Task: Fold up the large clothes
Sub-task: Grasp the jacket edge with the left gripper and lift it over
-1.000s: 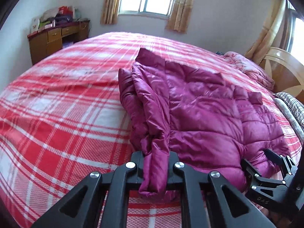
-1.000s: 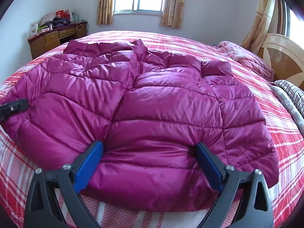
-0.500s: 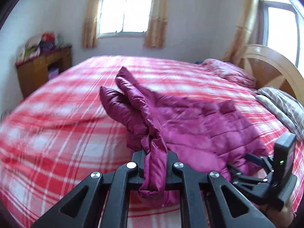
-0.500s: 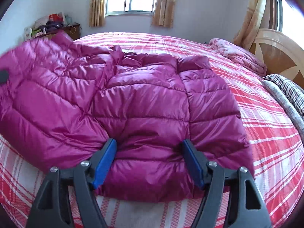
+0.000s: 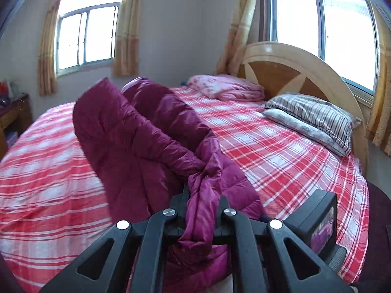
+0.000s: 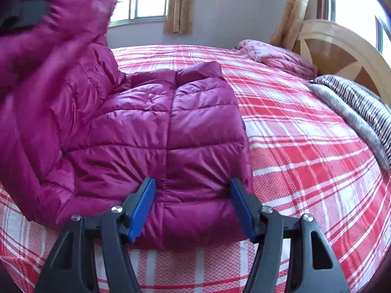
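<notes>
A magenta quilted puffer jacket [image 6: 171, 127] lies on the red plaid bed [image 6: 305, 151]. My left gripper [image 5: 202, 195] is shut on a bunched fold of the jacket [image 5: 136, 146] and holds that side raised off the bed. In the right wrist view this lifted part towers at the left, with the left gripper's black finger [image 6: 27, 14] blurred at the top. My right gripper [image 6: 193, 202] straddles the near hem. Its jaws are closing, and the blue pads [image 6: 144, 205] press into the puffy fabric that bulges between them.
A wooden headboard [image 5: 293, 73] stands at the right with striped pillows [image 5: 315, 117] and a folded pink blanket [image 5: 227, 88] before it. A wooden desk [image 5: 12, 119] stands at the far left. Curtained windows fill the walls behind. Bare plaid cover [image 5: 281, 151] stretches right of the jacket.
My left gripper has lifted its side of the jacket up and swung it towards the headboard side. The right jaws have narrowed on the hem. Both views have turned towards the headboard.
</notes>
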Motion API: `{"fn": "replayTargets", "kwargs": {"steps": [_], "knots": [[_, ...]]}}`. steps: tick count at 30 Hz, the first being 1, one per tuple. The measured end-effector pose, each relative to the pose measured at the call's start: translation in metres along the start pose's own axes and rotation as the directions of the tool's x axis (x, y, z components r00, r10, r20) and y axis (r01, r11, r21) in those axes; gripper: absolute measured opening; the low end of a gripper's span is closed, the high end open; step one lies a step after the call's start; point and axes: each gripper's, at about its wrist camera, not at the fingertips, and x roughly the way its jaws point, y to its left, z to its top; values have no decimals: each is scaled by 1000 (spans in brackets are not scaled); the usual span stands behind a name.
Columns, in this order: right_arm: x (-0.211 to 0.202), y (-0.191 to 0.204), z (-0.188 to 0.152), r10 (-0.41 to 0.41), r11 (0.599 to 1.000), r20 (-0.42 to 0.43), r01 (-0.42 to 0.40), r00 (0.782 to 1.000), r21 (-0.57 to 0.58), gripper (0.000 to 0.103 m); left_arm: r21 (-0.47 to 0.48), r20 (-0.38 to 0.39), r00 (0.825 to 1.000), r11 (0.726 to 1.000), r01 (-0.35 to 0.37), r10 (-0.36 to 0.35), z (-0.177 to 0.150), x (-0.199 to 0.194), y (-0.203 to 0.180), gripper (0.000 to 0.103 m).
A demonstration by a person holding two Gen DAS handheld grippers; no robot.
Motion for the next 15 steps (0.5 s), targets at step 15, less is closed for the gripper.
{"fn": "replayTargets", "kwargs": {"steps": [15], "knots": [[9, -34, -8, -9, 983, -20, 12, 1000, 182, 75, 194, -97, 989, 977, -87, 107, -21, 85, -48, 17]]}}
